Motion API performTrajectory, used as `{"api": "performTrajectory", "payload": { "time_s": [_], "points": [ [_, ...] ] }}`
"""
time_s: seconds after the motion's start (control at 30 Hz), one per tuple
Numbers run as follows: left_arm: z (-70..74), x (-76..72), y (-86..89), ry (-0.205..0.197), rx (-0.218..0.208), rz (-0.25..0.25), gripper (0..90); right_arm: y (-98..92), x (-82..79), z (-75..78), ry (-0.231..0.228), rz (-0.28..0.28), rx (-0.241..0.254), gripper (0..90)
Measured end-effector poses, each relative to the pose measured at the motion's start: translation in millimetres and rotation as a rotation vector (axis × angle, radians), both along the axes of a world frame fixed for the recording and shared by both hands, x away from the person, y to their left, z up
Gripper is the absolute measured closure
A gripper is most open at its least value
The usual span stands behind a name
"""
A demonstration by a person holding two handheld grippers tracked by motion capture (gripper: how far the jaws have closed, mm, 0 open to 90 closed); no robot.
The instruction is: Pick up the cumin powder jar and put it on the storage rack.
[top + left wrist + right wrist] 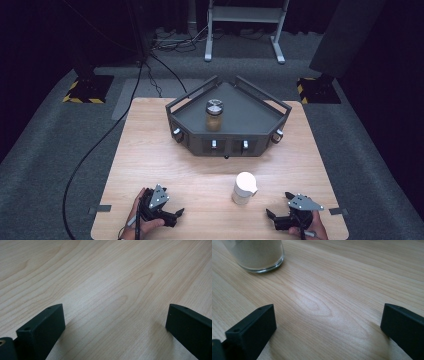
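Fingers of left gripper spread wide, nothing between them but bare wood grain; fingers of right gripper equally wide and empty. Both parked low on near edge of bench, pointing inward toward each other, probably a resting pose with nothing yet taken up.

White-lidded glass jar upright on bench between the two grippers, nearer the right one and a little farther from the person. Pale powder inside, seen through clear wall in right gripper view, where jar sits ahead and off to left of the fingers, well outside their gap and untouched. Likely set within easy reach of both hands so either gripper could close on it. To left of jar, left gripper further off, fingers aimed across open wood short of it.

Beyond jar, toward far side of bench, dark angular tray with raised rails; on its floor a second jar with amber contents and metal lid, standing upright, slightly left of the white-lidded one's line. Black cable trailing across grey carpet, far left of jar.
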State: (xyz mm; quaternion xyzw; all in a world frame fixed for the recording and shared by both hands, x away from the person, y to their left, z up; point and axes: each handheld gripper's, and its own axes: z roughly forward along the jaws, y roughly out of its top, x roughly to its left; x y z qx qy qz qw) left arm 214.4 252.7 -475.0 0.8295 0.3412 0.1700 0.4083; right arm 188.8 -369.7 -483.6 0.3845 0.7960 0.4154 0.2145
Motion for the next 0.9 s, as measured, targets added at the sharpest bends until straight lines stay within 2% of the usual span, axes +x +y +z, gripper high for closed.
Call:
{"api": "performTrajectory", "payload": {
  "time_s": [0.13,0.4,0.57,0.9],
  "points": [
    [-1.5,-1.2,0.1,-0.005,-0.004,0.003,2.0,0.0,0.0,0.0,0.0,0.0,0.0,0.0],
    [-13.6,-10.2,5.9,-0.044,-0.046,0.031,0.6,0.3,-0.4,0.0,0.0,-0.002,0.0,0.0],
    [-17.5,-12.3,6.0,-0.059,-0.056,0.029,0.6,0.3,-0.4,-0.1,0.0,-0.002,0.0,0.0],
    [-17.6,-13.2,5.6,-0.061,-0.055,0.032,0.8,0.3,-0.4,-0.1,-0.001,-0.002,0.0,0.0]
  ]
}}
